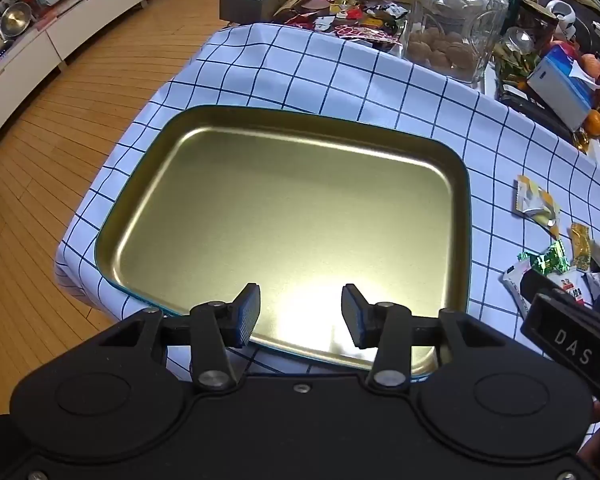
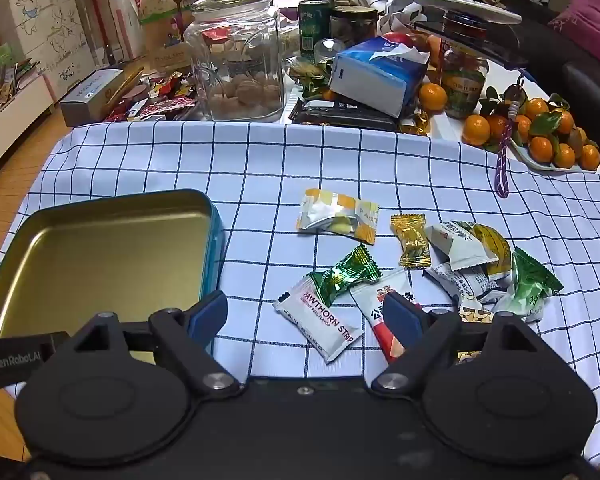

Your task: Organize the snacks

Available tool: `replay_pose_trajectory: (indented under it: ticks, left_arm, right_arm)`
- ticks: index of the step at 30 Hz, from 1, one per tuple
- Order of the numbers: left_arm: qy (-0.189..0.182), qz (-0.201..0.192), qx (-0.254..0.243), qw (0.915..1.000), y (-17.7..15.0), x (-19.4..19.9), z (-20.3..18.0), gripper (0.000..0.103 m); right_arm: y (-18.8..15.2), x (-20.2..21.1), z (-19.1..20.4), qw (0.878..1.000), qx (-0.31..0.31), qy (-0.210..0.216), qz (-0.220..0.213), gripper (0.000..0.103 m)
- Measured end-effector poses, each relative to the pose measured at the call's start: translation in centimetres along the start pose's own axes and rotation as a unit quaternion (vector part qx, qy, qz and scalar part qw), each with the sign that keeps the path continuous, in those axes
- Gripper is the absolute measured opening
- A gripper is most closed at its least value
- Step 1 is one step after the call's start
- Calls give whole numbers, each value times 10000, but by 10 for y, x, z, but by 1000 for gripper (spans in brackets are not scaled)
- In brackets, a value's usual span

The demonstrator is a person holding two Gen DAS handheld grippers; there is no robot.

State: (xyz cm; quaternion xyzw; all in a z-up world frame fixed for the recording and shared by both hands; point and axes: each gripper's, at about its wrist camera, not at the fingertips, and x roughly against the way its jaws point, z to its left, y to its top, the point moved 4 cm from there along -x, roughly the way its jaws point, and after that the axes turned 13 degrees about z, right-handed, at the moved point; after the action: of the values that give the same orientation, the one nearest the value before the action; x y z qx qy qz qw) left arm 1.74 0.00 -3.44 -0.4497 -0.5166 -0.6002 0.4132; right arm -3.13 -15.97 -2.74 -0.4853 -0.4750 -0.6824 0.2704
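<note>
An empty gold-lined tin tray with a teal rim (image 1: 469, 216) lies on the checked cloth; it shows at left in the right wrist view (image 2: 216, 232). My left gripper (image 1: 300, 314) is open and empty above the tray's near edge. My right gripper (image 2: 304, 316) is open and empty just above a white Hawthorn Strip packet (image 2: 320, 326). Around it lie a green candy (image 2: 346, 274), a red-and-white packet (image 2: 380, 300), a gold candy (image 2: 410, 240), an orange-and-white packet (image 2: 336, 216) and a heap of white and green packets (image 2: 488, 272). The snack heap shows at right in the left wrist view (image 1: 556, 256).
A glass jar of round cookies (image 2: 236, 60) stands behind the cloth, with a tissue pack (image 2: 376, 72), cans, a grey box (image 2: 92, 94) and loose wrappers. A plate of mandarins (image 2: 540, 140) sits at back right. The table's left edge drops to wooden floor (image 1: 60, 152).
</note>
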Motion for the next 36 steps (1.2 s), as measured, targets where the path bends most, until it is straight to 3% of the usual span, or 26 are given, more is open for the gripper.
replay_pose_trajectory:
  ticks: [3,14,28,36]
  left_arm:
    - [184,-107,-30,9998,0,-1,-5,52]
    - [288,-144,-56,9995,0,2,2,52]
    - [472,-484,-832,9942,-6,9,-18,52]
    - [598,-688,-908,9917,-7,13,-23,52]
  right_arm:
    - [1,2,-1,10000,11,36,-54,89]
    - [1,1,5,9998,130,161,25,89]
    - [-2,0,6,9997,54,256,18,89]
    - [-4,-4,8,9996,156,151,161,89]
